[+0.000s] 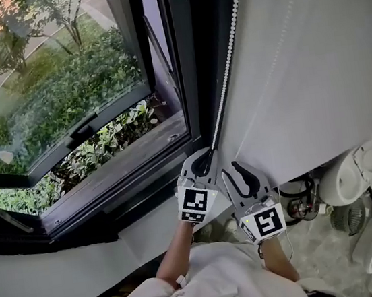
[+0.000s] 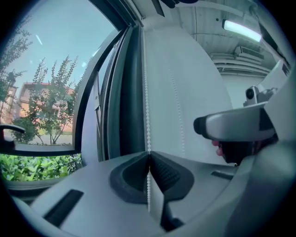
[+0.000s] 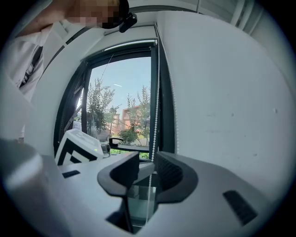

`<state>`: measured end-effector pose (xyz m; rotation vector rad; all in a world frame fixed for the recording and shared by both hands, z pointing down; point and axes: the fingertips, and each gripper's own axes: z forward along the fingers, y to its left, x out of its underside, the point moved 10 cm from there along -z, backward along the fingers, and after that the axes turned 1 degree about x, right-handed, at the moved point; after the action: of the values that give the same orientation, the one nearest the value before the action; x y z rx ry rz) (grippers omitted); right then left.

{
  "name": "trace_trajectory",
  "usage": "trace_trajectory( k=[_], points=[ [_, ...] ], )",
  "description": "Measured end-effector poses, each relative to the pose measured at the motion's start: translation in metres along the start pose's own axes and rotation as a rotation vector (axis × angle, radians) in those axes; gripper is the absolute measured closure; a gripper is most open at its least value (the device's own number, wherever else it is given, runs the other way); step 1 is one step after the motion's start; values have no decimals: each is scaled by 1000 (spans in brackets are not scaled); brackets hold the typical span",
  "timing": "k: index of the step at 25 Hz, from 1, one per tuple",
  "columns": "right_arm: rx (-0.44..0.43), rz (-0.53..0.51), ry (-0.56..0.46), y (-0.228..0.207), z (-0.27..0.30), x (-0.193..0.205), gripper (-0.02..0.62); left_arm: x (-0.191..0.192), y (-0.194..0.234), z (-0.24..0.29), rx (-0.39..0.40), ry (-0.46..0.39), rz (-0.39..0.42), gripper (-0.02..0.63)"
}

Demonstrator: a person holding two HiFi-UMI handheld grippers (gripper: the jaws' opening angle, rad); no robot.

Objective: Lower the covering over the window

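No legible text, brand name, number or sign appears in any view. The left marker cube [image 1: 198, 204] and the right marker cube [image 1: 267, 223] carry only black-and-white square code patterns, not characters. The white fixtures [image 1: 362, 169] at lower right may bear print, but it is too small to resolve.

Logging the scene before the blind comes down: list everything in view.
roller blind: one, white, right of the window
bead chain: one, white, hanging along the frame
window: one, dark frame, sash open
shrubs: many, green, outside
cables: black, floor at right
floor items: several, white, lower right, unclear
shirt: white, bottom
left hand-held gripper: grey, shut on the bead chain
right hand-held gripper: grey, open, chain between its jaws
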<state>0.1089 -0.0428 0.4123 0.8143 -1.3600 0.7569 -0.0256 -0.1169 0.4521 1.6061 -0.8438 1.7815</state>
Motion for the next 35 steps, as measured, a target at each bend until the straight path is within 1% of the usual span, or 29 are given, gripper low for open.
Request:
trace_trajectory(
  k=[7,15,23,24,25,26,35],
  points=[
    [-21,-26,-42,2,8,-19,480,4,-8,-20,24,-1,-18,589],
    [-51,-63,-115,2,24,-48,480,8,-14,-38,53,-6,-36,589],
    [-82,-61,-180,1,36,-70,480,9,-22,-46,85,-17,-40,589],
    [-75,-60,-186,1,37,-71,499,9,-23,-47,88,-18,-41,589],
    [-67,-54,-191,1,37,-72,562,9,-24,-47,91,-19,-42,589],
    [-64,-43,-193,2,36,-72,584,9,-24,-48,93,-20,-43,589],
    [-89,29,-192,6,31,-64,597,15,-24,-51,114,-17,-62,589]
  ],
)
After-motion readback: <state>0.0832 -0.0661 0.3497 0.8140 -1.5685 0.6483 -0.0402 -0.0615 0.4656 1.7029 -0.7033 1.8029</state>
